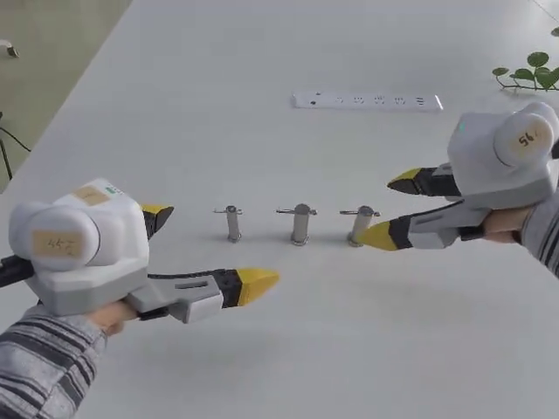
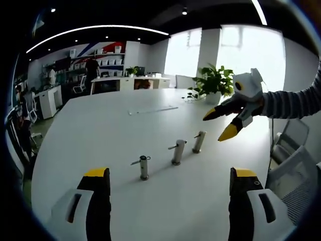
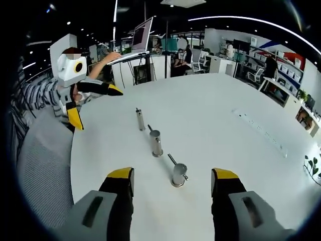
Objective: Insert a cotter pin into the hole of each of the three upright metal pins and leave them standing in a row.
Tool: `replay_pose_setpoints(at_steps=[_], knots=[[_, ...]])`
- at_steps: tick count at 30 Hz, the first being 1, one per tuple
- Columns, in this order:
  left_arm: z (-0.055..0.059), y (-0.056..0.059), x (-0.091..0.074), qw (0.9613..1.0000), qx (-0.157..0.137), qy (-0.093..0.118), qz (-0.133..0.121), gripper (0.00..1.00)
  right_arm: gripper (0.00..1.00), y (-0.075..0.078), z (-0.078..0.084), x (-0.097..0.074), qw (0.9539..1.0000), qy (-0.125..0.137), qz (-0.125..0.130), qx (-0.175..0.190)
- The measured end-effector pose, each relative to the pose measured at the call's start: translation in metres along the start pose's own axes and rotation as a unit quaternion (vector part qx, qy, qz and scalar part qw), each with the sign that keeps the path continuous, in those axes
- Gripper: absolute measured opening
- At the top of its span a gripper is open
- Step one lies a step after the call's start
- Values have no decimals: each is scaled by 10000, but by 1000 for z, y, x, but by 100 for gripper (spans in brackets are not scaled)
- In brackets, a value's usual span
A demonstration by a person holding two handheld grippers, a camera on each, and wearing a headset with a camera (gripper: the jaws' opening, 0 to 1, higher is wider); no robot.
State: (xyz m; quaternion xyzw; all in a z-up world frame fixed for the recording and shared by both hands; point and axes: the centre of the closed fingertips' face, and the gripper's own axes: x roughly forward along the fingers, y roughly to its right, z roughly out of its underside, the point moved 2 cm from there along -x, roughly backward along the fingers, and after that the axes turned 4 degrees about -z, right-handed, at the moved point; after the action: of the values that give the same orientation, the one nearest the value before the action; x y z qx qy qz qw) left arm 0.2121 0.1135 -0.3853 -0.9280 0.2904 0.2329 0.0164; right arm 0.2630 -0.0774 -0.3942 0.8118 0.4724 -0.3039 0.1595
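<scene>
Left gripper [image 1: 216, 244]: jaws wide apart, empty, tips pointing right. Right gripper [image 1: 383, 209]: jaws apart, empty, tips pointing left, toward left gripper. Striped sleeves [image 1: 44, 367] on both forearms.

The head view looks down and forward over the bench [image 1: 262, 87], the row of pins [image 1: 300, 224] at mid-frame. The two gripper views face each other low along that row from opposite ends, close in.
</scene>
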Motion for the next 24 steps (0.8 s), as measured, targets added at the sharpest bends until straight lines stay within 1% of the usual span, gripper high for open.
replay_pose_setpoints(at_steps=[3,5,6,8,10,12,14,16,17,19,20,22,24], knots=[[0,-1,-1,10000,-5,-8,-45,99,66,-3,4,-6,9991,80,230,343],[0,-1,-2,10000,-21,-6,-48,99,68,-7,6,-9,9986,177,271,421],[0,-1,-2,10000,-30,-8,-48,99,69,-7,8,-10,9978,239,341,520],[1,-1,-3,10000,-17,-12,-55,99,70,-11,13,-12,9966,273,390,679],[2,0,-4,10000,-8,-33,-56,99,71,-14,16,-14,9955,329,448,765],[4,0,-5,10000,-9,-58,-66,99,73,-17,19,-15,9930,419,523,971],[6,1,-6,9999,-25,-66,-80,99,74,-23,22,-16,9926,411,526,1012],[7,2,-7,9999,-32,-58,-93,99,76,-25,25,-17,9920,400,598,1034],[8,2,-8,9999,-43,-68,-111,99,76,-26,25,-18,9908,457,648,1096],[8,1,-7,9999,-50,-32,-153,99,76,-30,25,-19,9897,555,655,1147],[8,1,-8,9998,-44,-35,-171,99,76,-30,25,-19,9892,565,702,1160],[8,2,-9,9998,-31,-20,-213,99,76,-32,28,-17,9896,519,722,1127],[9,3,-10,9997,-45,-59,-213,99,75,-33,30,-16,9896,471,770,1122]])
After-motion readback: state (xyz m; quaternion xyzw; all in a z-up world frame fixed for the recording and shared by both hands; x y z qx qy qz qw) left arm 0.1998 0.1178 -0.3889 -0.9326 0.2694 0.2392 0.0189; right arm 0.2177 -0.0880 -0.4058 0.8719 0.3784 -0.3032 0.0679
